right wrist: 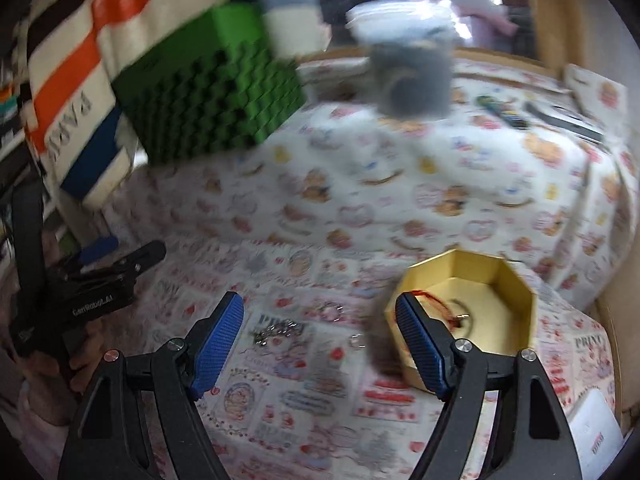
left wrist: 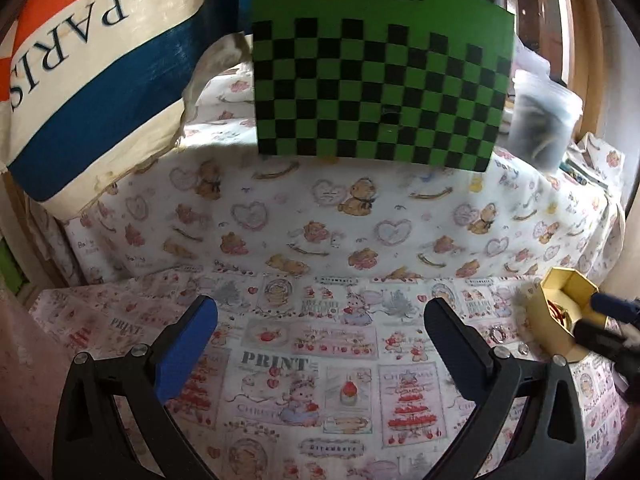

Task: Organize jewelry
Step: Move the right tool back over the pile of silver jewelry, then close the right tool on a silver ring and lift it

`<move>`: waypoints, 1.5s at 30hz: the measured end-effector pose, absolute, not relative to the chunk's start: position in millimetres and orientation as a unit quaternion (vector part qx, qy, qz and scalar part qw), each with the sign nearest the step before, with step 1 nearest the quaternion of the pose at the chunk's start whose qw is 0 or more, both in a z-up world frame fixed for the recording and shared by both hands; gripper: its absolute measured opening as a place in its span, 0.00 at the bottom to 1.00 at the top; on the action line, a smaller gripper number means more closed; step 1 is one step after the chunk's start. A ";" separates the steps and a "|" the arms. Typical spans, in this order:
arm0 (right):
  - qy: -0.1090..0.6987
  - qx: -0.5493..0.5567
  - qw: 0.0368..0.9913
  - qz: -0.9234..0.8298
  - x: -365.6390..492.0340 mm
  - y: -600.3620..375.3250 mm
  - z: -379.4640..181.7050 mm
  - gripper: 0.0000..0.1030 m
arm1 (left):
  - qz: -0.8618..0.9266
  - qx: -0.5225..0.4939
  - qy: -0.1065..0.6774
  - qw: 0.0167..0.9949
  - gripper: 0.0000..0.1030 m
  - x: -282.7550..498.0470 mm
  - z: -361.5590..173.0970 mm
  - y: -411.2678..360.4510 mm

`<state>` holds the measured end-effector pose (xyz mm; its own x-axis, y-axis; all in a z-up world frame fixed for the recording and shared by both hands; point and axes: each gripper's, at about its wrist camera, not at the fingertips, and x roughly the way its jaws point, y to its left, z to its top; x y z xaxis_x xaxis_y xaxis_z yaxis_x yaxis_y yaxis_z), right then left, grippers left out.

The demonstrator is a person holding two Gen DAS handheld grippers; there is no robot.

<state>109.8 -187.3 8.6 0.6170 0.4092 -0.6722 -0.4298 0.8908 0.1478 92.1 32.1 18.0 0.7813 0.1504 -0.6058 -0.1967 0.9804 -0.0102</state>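
Note:
A gold octagonal box stands open on the patterned cloth, with a red cord bracelet inside. It also shows at the right edge of the left wrist view. A silver chain, a ring-like bracelet and a small clear piece lie on the cloth left of the box. My right gripper is open and empty above them, its right finger beside the box. My left gripper is open and empty over bare cloth; it appears in the right wrist view.
A green checkered board leans at the back. A striped PARIS bag stands at the back left. A lidded plastic tub sits on the raised cloth-covered step. Pens and flat items lie at the far right.

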 end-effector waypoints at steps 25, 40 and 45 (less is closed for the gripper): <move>0.440 -0.076 0.859 0.252 127.1 -105.2 -42.6 0.08 | 0.093 -0.070 0.341 0.933 0.99 95.7 12.3 47.7; 0.457 -0.045 0.850 0.259 128.8 -131.1 -41.7 0.07 | 0.098 -0.070 0.336 0.934 0.99 92.6 14.9 50.1; 0.459 -0.052 0.848 0.261 132.4 -124.6 -45.7 0.07 | 0.098 -0.069 0.336 0.934 0.99 92.1 15.0 50.3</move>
